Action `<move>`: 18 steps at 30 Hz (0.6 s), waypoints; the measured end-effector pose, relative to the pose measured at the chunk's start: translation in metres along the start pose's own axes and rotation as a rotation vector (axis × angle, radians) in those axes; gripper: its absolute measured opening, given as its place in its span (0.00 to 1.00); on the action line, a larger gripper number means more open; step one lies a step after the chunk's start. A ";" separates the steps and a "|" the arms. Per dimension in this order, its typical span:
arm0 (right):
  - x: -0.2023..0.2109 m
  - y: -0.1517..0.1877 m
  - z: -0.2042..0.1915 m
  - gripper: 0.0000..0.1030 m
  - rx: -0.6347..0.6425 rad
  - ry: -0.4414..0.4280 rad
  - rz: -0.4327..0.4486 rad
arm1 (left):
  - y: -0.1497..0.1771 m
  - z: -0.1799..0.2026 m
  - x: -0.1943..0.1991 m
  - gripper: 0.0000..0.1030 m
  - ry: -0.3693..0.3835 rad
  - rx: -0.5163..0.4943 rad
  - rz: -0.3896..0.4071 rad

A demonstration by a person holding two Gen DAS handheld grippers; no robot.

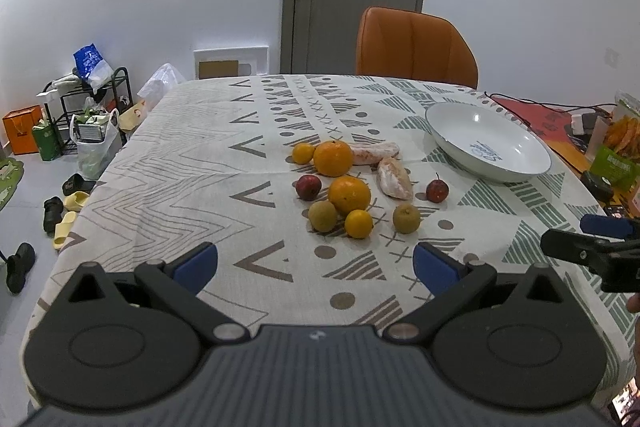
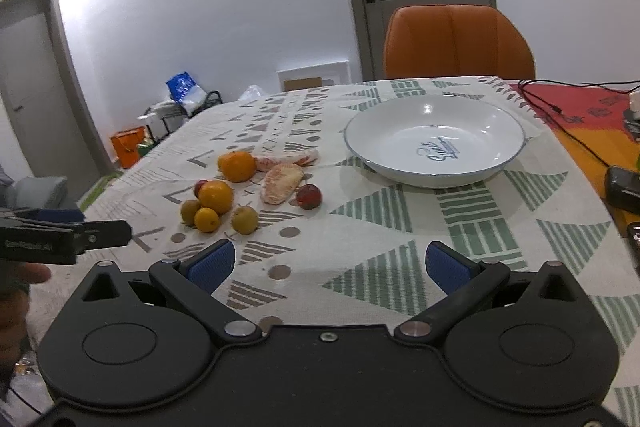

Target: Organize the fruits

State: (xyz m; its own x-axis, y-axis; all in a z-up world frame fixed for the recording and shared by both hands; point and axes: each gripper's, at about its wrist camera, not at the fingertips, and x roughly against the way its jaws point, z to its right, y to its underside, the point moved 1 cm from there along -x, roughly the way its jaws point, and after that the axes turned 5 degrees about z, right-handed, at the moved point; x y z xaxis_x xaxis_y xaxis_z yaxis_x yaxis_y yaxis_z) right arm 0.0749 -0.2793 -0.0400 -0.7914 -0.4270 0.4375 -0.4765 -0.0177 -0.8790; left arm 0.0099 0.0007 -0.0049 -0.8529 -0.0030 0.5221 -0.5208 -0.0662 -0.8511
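Both the left gripper [image 1: 316, 265] and the right gripper [image 2: 328, 263] hover spread wide, empty. The fruits [image 1: 349, 194] lie clustered left of the white bowl [image 2: 434, 141].

The white plate [image 2: 435, 141] sits empty on the table cloth [image 2: 400, 227]. Left of the plate lies a bunch of fruit: oranges [image 2: 215, 197], green fruits [image 2: 245, 220], a red fruit [image 2: 308, 196] and peeled pieces [image 2: 281, 183]. The right gripper [image 2: 328, 265] is wide apart, nearer than the plate. An orange chair [image 2: 458, 43] stands behind the plate.
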 end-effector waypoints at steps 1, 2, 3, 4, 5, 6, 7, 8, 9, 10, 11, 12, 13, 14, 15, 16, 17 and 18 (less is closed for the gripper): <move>-0.001 0.000 0.000 1.00 -0.001 -0.007 -0.001 | 0.000 -0.001 0.000 1.00 -0.003 0.004 0.006; -0.001 0.000 0.000 1.00 -0.002 -0.015 -0.003 | 0.000 -0.001 -0.001 1.00 0.004 0.005 0.008; -0.002 0.001 0.000 1.00 -0.005 -0.029 -0.002 | 0.000 -0.001 -0.001 1.00 0.014 0.002 0.010; -0.003 0.002 0.000 1.00 -0.006 -0.043 -0.002 | 0.001 -0.001 -0.002 0.99 0.019 0.001 0.014; -0.004 0.002 -0.001 1.00 -0.007 -0.055 -0.003 | 0.001 -0.002 -0.003 0.99 0.019 0.001 0.018; -0.006 0.003 -0.002 1.00 -0.005 -0.064 -0.003 | 0.001 -0.002 -0.004 0.98 0.020 0.004 0.020; -0.008 0.003 -0.003 1.00 -0.003 -0.070 -0.003 | 0.002 -0.004 -0.005 0.98 0.023 0.009 0.019; -0.009 0.003 -0.004 1.00 -0.003 -0.079 -0.003 | 0.002 -0.005 -0.007 0.98 0.027 0.013 0.018; -0.011 0.004 -0.004 1.00 -0.005 -0.090 -0.004 | 0.003 -0.005 -0.009 0.98 0.028 0.013 0.018; -0.012 0.004 -0.005 1.00 -0.007 -0.104 -0.005 | 0.003 -0.005 -0.011 0.98 0.027 0.012 0.017; -0.014 0.004 -0.006 1.00 -0.006 -0.114 -0.006 | 0.003 -0.005 -0.013 0.98 0.027 0.011 0.016; -0.016 0.004 -0.007 1.00 -0.003 -0.119 -0.007 | 0.004 -0.006 -0.015 0.98 0.028 0.012 0.014; -0.018 0.004 -0.009 1.00 0.002 -0.122 -0.010 | 0.004 -0.006 -0.017 0.98 0.029 0.016 0.013; -0.021 0.004 -0.010 0.99 0.005 -0.121 -0.012 | 0.003 -0.007 -0.019 0.98 0.028 0.019 0.013; -0.023 0.004 -0.011 0.99 0.007 -0.123 -0.012 | 0.003 -0.008 -0.021 0.98 0.024 0.023 0.013; -0.026 0.004 -0.011 0.99 0.002 -0.127 -0.013 | 0.002 -0.009 -0.024 0.98 0.019 0.028 0.012; -0.028 0.003 -0.012 0.99 -0.003 -0.130 -0.015 | 0.001 -0.011 -0.026 0.98 0.017 0.036 0.013; -0.031 0.003 -0.012 0.99 -0.005 -0.132 -0.016 | -0.001 -0.012 -0.029 0.97 0.020 0.043 0.014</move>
State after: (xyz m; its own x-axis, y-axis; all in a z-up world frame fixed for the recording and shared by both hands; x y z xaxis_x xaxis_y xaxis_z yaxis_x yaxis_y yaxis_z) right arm 0.0933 -0.2555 -0.0535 -0.7269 -0.5416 0.4222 -0.4906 -0.0205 -0.8711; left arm 0.0341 0.0133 -0.0200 -0.8607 0.0160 0.5089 -0.5074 -0.1089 -0.8548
